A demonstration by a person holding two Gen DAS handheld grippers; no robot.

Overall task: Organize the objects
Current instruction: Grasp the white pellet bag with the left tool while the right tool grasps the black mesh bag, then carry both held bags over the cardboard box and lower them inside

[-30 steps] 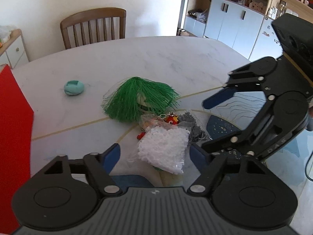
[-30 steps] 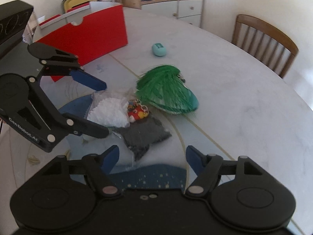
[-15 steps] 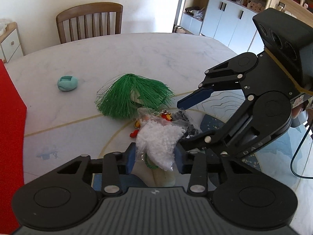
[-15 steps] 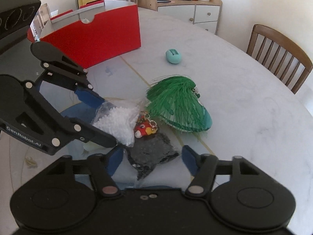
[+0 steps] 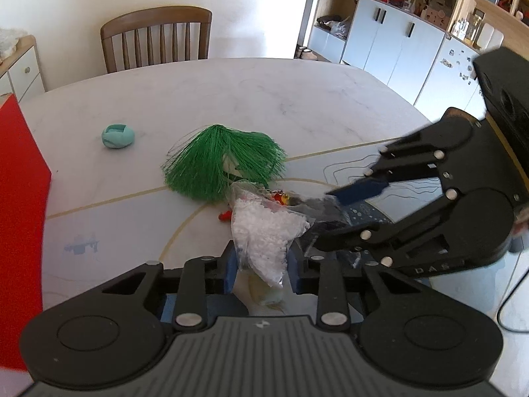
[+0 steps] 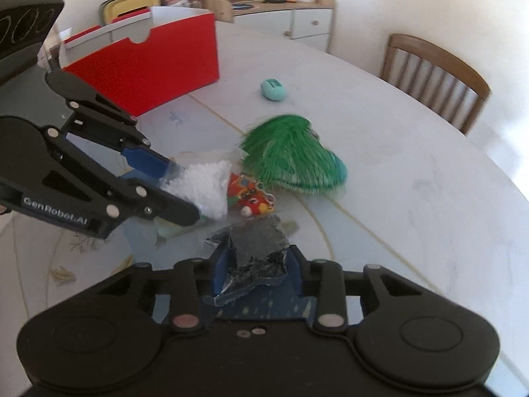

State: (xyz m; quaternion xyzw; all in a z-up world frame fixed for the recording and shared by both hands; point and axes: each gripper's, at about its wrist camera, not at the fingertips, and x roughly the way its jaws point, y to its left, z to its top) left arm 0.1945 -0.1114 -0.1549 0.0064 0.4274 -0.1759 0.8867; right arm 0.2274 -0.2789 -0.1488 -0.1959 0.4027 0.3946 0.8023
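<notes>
My left gripper point(image 5: 261, 264) is shut on a clear bag of white beads point(image 5: 264, 231), also seen in the right wrist view point(image 6: 201, 185). My right gripper point(image 6: 254, 264) is shut on a clear bag of dark grey beads point(image 6: 258, 244), which shows dimly in the left wrist view point(image 5: 327, 211). Between the bags lies a red bird keychain point(image 6: 251, 198). A green tasselled toy point(image 5: 221, 165) lies beyond it, also in the right wrist view point(image 6: 291, 155). A small teal egg-shaped object point(image 5: 118, 135) sits farther left on the table.
A red open box point(image 6: 145, 66) stands on the marble table point(image 5: 231, 99), at its left edge in the left wrist view point(image 5: 20, 198). A wooden chair point(image 5: 155, 36) stands behind the table. Cabinets and shelves point(image 5: 413, 43) line the far wall.
Both grippers have closed: the left onto the white bead bag, the right onto the dark bead bag. Both bags are pulled up from the table.
</notes>
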